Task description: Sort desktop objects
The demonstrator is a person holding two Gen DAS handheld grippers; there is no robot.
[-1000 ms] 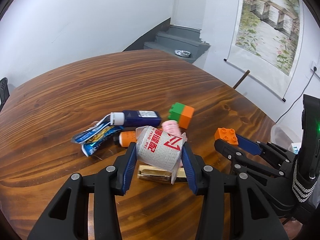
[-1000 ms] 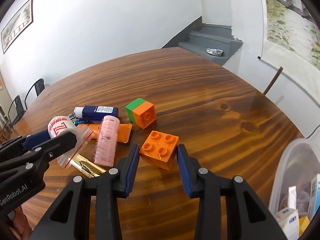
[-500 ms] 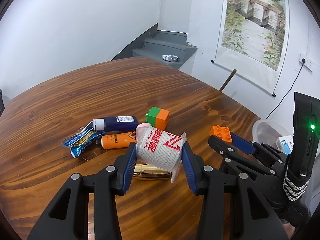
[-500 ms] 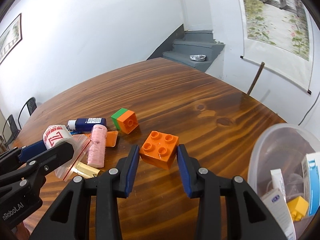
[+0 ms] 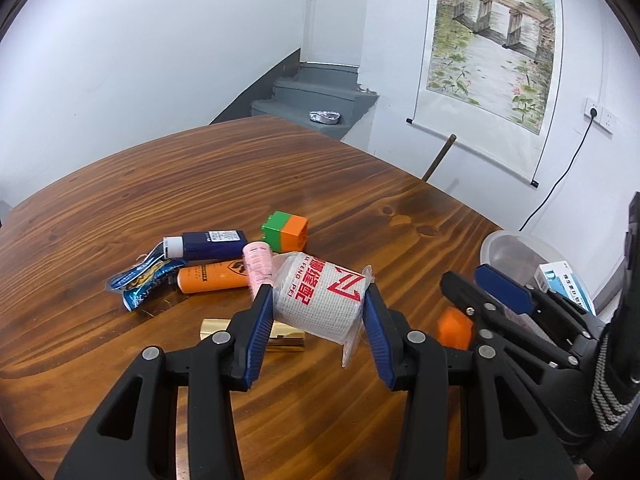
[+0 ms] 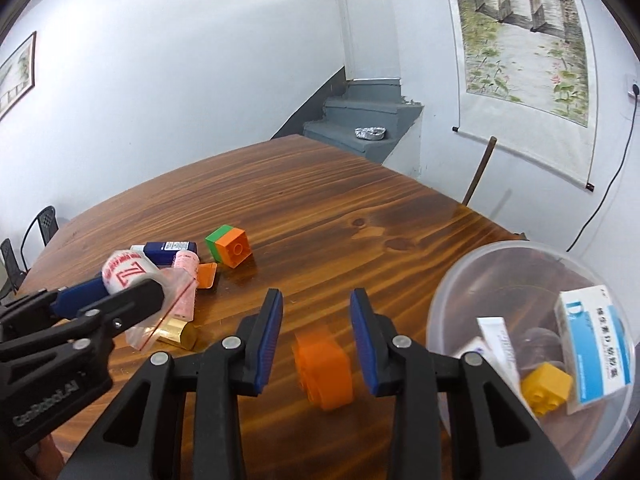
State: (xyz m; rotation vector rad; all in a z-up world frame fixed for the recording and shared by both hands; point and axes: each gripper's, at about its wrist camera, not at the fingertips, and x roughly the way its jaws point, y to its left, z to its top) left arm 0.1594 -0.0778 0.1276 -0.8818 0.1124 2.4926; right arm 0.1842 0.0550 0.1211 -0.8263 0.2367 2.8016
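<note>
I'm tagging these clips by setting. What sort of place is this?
Probably a room in a home, or a small office: a large wooden table, a painted scroll hanging on the white wall, and grey steps leading up to a door in the corner.

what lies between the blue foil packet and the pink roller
The orange tube, lying on its side, fills that stretch; the left wrist view shows it.

Blurred orange brick (image 6: 323, 372) tilted between blue pads; bagged white bandage roll (image 5: 320, 294) clamped.
</note>
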